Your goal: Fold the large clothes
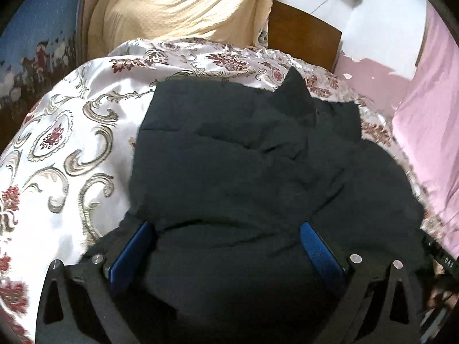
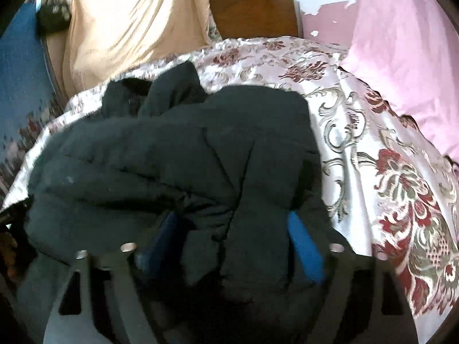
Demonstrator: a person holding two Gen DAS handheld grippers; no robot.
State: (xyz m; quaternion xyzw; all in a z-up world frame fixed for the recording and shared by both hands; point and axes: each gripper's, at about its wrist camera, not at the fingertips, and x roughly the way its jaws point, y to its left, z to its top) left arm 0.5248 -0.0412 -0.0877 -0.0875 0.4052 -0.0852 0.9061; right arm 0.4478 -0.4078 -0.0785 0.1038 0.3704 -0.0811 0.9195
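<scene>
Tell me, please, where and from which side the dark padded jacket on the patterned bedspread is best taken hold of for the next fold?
Probably at the near edge of the dark padded jacket, coming from the near side. It lies bunched on the patterned bedspread, with its thick near roll already between the spread fingers of both grippers. The far end shows loose flaps that would likely slip.

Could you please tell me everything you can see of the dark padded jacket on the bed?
The dark padded jacket is black, quilted and puffy, roughly folded into a bulky heap on the floral satin bedspread. A fold sticks up at its far edge. Its near edge bulges between the blue pads of both the left claw and the right claw.
</scene>
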